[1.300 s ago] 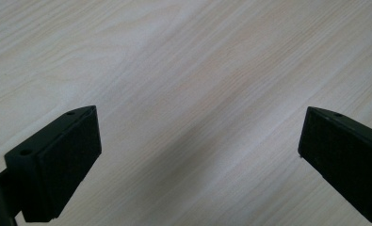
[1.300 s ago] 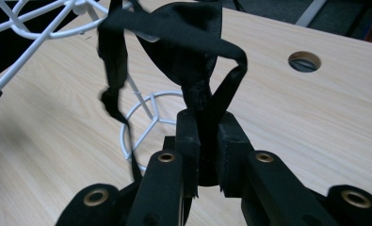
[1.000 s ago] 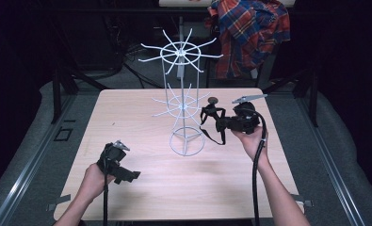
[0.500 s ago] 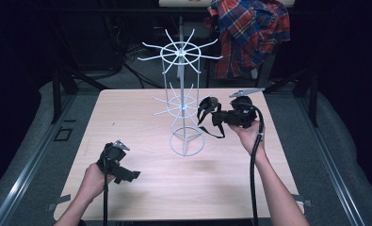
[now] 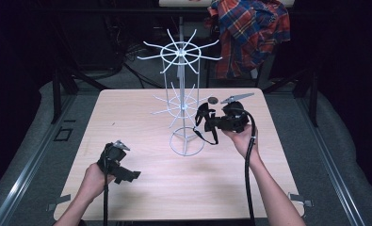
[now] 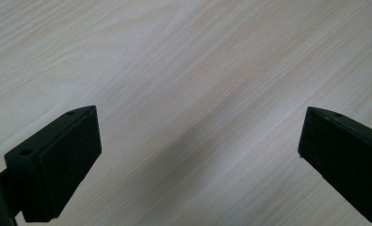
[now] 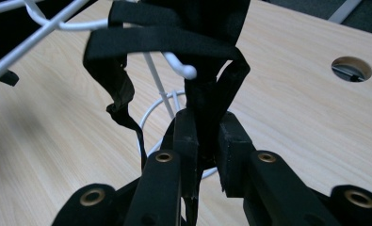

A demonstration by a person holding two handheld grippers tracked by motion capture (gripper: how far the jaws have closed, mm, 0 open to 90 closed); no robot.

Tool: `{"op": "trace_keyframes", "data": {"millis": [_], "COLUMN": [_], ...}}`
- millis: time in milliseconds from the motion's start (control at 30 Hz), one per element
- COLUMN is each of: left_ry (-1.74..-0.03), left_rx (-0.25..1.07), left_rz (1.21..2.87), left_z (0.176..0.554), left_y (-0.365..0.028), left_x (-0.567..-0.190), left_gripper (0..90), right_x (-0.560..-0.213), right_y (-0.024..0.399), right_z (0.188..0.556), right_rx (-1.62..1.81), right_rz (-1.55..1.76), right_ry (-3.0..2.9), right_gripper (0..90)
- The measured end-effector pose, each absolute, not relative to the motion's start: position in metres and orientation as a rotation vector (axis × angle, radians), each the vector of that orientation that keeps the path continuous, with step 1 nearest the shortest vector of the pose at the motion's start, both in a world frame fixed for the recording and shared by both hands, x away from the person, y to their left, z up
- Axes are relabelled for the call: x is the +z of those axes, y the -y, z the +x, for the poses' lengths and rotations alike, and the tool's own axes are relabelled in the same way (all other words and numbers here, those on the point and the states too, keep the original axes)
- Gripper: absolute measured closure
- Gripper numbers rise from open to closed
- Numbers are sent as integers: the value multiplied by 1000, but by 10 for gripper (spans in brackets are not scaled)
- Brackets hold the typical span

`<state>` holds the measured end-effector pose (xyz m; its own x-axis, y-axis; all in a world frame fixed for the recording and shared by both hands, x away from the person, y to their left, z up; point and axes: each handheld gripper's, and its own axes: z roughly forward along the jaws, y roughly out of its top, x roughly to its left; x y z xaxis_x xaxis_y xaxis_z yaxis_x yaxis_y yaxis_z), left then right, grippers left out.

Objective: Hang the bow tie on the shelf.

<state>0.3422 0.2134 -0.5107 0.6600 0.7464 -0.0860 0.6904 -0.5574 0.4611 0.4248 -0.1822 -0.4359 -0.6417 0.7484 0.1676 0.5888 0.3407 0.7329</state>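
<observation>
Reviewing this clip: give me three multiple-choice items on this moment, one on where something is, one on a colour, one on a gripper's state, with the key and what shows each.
1. Where is the black strap?
A. flat on the table by the left gripper
B. at a lower arm of the white wire rack
C. on the plaid shirt

2. What colour is the wire rack?
A. white
B. red
C. black

3. How do the left gripper's jaws stand?
A. shut on the strap
B. shut on nothing
C. open over bare wood

Key: 1 B, the right gripper view shows the strap draped at a white hook tip; 2 A, its arms and ring base are white in the high view; 3 C, the left gripper view shows both jaws wide apart above the table.
</observation>
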Motion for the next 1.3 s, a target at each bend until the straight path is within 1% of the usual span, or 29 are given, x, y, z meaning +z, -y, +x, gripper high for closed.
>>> {"op": "trace_keyframes", "data": {"millis": [367,867,1000,1167,1233,1300], "left_ry": [-1120,-1118,-1118,-1115,-1114,-1113], "left_rx": [164,162,163,159,158,160], "left_rz": [2419,2423,2421,2422,2424,2423], "left_z": [343,343,343,343,343,343], "left_y": [-213,-212,-212,-212,-212,-212], "left_x": [-511,-511,-511,-511,-511,-511], "left_gripper": [2,2,2,2,2,2], "right_x": [-455,-461,-460,-458,-457,-455], "right_y": [176,174,176,177,178,179], "right_z": [427,423,421,419,417,416], "right_rx": [1154,1135,1163,1163,1179,1178], "right_rz": [1241,1253,1249,1234,1219,1220], "right_ry": [-2477,-2501,-2506,-2520,-2511,-2513], "right_gripper": [789,774,738,672,623,612]}}
